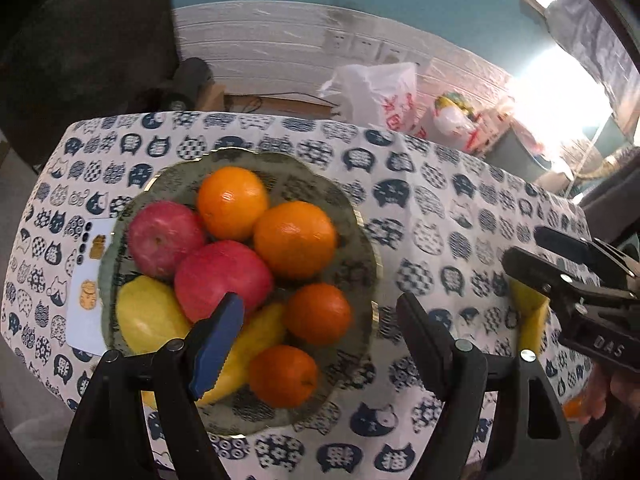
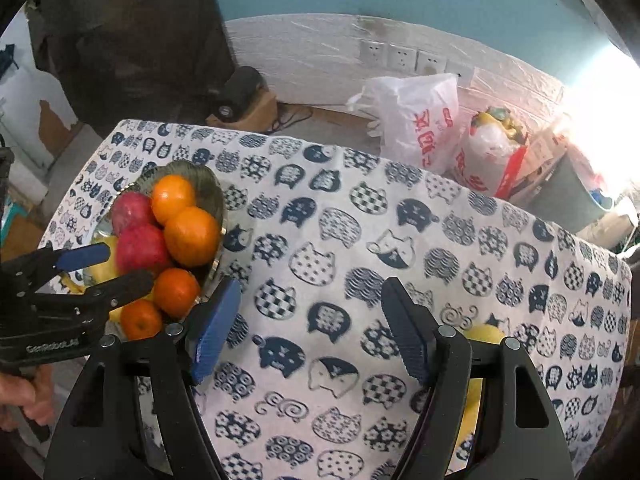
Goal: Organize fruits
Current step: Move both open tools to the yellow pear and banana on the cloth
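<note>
Reading from both wrist views —
Plate: a greenish scalloped plate point(image 1: 352, 208) sits on the table's cat-print cloth point(image 1: 440, 208), toward the left end; its near rim is cut off behind the left gripper's frame.
Fruit on plate: two red apples point(image 1: 218, 276), four oranges point(image 1: 294, 240) and two yellow fruits point(image 1: 148, 314), packed touching; the yellow fruit at 6 o'clock is half hidden by the blue finger pad point(image 1: 218, 346).
Left gripper point(image 1: 316, 340): fingers apart, nothing between them, hanging over the plate's 4 o'clock rim.
Right gripper point(image 2: 312, 340): fingers apart over bare cloth, nothing between them.
Stray fruit: a yellow fruit point(image 2: 484, 334) lies on the cloth at 4 o'clock of the right wrist view, mostly hidden behind the right finger; its kind is hard to tell.
Card: a white card point(image 1: 86, 292) with gold cat figures lies at the plate's 9 o'clock, partly under the rim.
Edges: the far table edge runs at 12 o'clock; beyond it stand plastic bags point(image 2: 416, 120).
Open room: a wide stretch of cloth from 1 to 4 o'clock of the plate is free.
Glare: the 2 o'clock corner is washed out.
</note>
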A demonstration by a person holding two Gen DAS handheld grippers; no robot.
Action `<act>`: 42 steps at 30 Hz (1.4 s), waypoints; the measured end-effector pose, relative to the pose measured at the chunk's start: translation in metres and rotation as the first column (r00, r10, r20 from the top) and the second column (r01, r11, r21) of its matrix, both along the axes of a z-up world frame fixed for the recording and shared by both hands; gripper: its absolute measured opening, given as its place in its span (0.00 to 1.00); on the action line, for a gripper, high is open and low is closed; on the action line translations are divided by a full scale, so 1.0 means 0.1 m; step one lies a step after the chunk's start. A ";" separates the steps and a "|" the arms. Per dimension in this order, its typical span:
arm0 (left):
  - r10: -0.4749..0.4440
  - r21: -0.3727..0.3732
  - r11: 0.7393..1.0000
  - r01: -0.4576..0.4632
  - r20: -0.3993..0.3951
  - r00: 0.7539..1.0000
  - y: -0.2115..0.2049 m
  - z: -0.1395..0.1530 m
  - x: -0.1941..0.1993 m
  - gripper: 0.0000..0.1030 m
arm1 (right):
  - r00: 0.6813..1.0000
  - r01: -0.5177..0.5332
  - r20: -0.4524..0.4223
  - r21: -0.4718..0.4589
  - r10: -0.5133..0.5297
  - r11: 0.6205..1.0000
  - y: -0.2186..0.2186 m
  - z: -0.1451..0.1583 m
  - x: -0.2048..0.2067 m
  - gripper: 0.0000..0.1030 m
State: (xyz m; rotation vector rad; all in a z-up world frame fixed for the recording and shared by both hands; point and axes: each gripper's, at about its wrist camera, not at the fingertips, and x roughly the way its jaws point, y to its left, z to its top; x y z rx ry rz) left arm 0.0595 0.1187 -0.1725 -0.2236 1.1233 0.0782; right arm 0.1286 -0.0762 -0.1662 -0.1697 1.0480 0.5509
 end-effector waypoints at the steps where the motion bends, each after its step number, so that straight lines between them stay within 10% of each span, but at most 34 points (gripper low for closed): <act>1: -0.010 0.000 1.000 0.010 -0.002 1.000 -0.04 0.00 -0.01 0.78 | 1.000 0.009 -0.004 -0.005 -0.009 1.000 -0.06 -0.01 -0.01 0.71; 24: -0.230 0.015 0.973 0.232 -0.076 0.970 -1.17 -0.20 0.11 0.79 | 0.945 0.257 -0.183 -0.091 -0.270 0.962 -1.39 -0.59 -0.16 0.71; 37: -0.249 0.029 0.967 0.253 -0.100 0.963 -1.35 -0.31 0.21 0.79 | 0.926 0.257 -0.253 -0.123 -0.281 0.959 -1.43 -1.04 -0.15 0.71; 42: -0.262 0.016 0.964 0.265 -0.107 0.959 -1.44 -0.31 0.27 0.79 | 0.944 0.199 -0.240 -0.139 -0.228 0.970 -1.41 -1.04 -0.17 0.56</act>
